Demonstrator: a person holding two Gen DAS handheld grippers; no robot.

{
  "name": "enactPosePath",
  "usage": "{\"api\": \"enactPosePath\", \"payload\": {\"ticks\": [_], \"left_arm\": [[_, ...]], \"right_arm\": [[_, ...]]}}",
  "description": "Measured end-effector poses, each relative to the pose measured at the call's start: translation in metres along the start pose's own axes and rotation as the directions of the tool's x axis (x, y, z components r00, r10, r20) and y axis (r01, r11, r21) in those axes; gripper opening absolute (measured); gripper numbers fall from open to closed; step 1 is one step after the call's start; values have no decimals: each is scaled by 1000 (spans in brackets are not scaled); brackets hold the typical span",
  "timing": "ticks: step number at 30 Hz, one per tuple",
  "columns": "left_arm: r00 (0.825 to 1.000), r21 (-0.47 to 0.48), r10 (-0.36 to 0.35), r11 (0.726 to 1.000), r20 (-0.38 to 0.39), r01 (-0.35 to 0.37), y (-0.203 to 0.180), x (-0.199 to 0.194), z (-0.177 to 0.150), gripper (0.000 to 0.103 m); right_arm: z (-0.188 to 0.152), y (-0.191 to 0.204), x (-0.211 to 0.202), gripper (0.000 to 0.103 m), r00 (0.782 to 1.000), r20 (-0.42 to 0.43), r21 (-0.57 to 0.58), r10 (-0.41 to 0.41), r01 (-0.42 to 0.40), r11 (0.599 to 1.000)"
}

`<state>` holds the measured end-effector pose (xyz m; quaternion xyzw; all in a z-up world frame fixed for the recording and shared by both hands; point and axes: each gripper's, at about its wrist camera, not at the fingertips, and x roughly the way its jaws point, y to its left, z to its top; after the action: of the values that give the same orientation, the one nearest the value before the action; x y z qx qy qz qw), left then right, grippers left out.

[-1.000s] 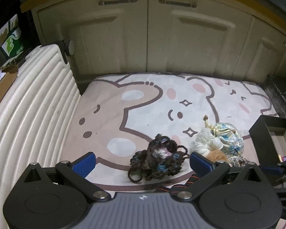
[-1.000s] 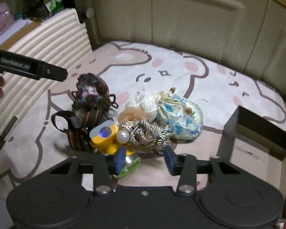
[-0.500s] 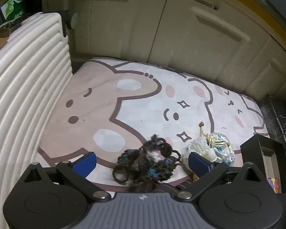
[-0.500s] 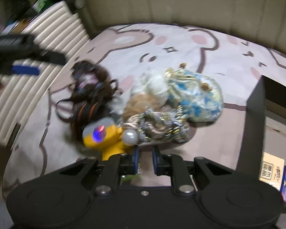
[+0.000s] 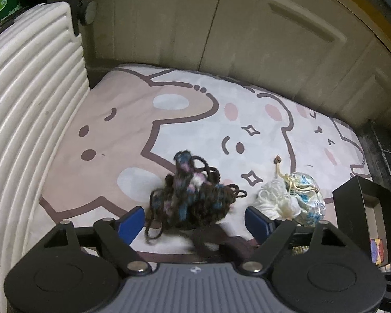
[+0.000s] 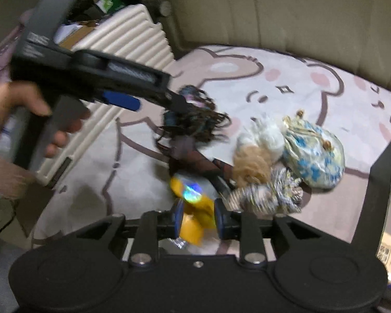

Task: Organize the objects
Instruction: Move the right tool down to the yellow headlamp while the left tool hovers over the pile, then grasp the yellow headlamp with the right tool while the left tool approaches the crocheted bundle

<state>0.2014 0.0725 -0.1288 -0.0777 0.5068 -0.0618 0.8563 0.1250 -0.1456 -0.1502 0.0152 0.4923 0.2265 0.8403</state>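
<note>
The right wrist view is blurry, so small things are hard to make out. The yellow plastic toy with a glowing blue spot (image 6: 193, 203) sits between the blue fingers (image 6: 176, 217) of the right gripper (image 6: 197, 219). The fingers have just been opening a little, yet both pads press on the toy's sides, so it is held. Its lower part is hidden behind the gripper.

The left gripper (image 5: 194, 221) has its fingers (image 5: 130, 221) wide, and they have just been closing. The dark brown knitted yarn bundle with blue and pink bits (image 5: 193, 200) lies between them on the soft mat with cartoon bears (image 5: 133, 109). I cannot tell if the pads touch it. A hand (image 6: 18, 114) holds that gripper's grip.

Near the mat's right edge sit a white fluffy ball (image 5: 276, 200), a tan fluffy ball (image 6: 252, 164), a twisted grey and white rope knot (image 6: 271, 195) and a round blue flowered cloth pouch with a gold cord (image 5: 307, 200), all bunched together. A brown striped strap (image 6: 203, 161) lies under them.

An open black box (image 5: 362, 203) stands at the right edge, cut off. Inside it only a colourful card (image 5: 376, 250) shows.
</note>
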Motion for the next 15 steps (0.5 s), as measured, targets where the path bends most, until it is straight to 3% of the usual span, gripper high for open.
{"api": "enactPosePath", "payload": {"ticks": [5,9,15], "left_arm": [[1000,-15,-15,1000,-1,15,3,1,1,77],[1000,-23,-28,999,10,28,4,0,1,76],[998,-55,-47,997,31,48,8,0,2,76]], "right_arm": [[5,3,-2,33,997,-69,-21,-24,23,1000],[-6,-24,2,33,994,-76,142,72,-61,988],[-30,-70,22,33,969,51,454,241,-238,859]]}}
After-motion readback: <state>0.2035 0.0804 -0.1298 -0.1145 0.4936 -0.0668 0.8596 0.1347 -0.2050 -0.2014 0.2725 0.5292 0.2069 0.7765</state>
